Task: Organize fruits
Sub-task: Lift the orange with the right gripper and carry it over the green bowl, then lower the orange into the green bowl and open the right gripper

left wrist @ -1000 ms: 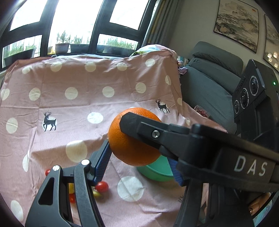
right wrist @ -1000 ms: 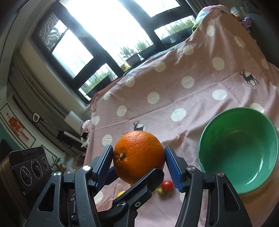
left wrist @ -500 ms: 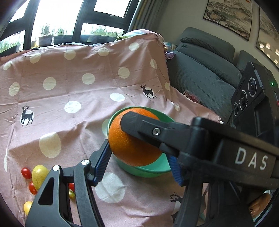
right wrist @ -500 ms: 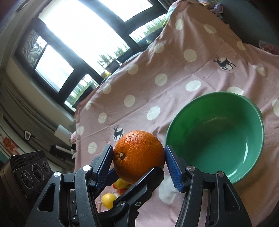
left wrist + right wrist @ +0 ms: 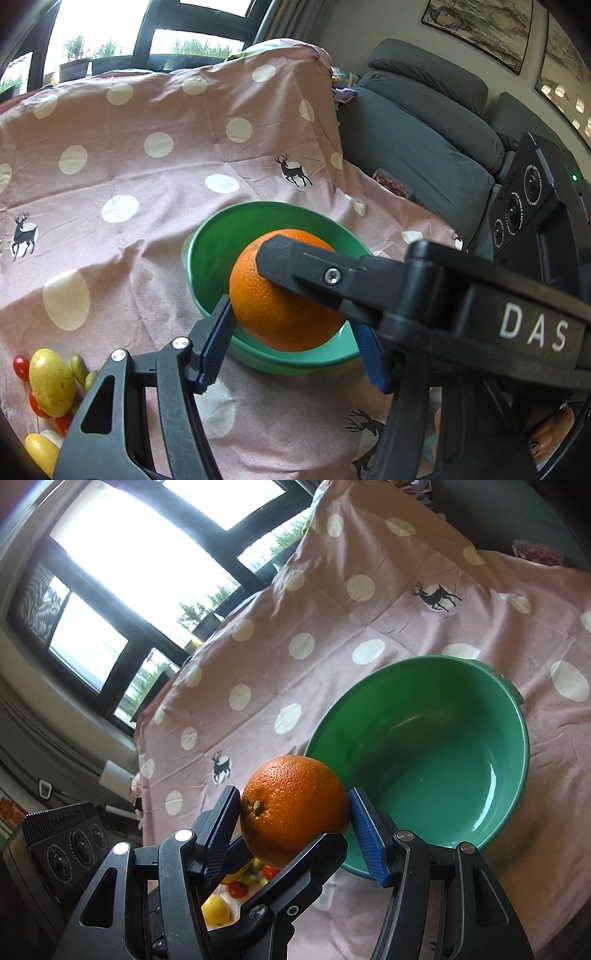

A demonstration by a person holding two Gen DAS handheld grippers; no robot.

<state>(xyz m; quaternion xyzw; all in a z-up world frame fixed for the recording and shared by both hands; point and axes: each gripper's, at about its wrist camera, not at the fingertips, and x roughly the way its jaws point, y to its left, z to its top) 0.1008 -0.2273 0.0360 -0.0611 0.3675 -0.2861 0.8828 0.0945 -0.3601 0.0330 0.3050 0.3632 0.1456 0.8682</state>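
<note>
A big orange (image 5: 273, 306) (image 5: 291, 808) hangs over the near rim of an empty green bowl (image 5: 221, 243) (image 5: 424, 753). My left gripper (image 5: 290, 319) is shut on it, a blue pad on each side. My right gripper (image 5: 293, 799) is shut on the same orange, crosswise to the left one. In the left wrist view one right-gripper finger (image 5: 295, 262) lies across the orange's top. In the right wrist view a left-gripper finger (image 5: 310, 856) runs under it.
Small fruits lie on the pink dotted cloth (image 5: 147, 184) left of the bowl: a yellow fruit (image 5: 51, 384), red cherry tomatoes (image 5: 20, 367) (image 5: 236, 888), several green ones. A grey sofa (image 5: 424, 147) stands to the right, windows at the back.
Both grippers have come down and forward together with the orange between them. The bowl, once half hidden behind the orange, now sits larger and right under it.
</note>
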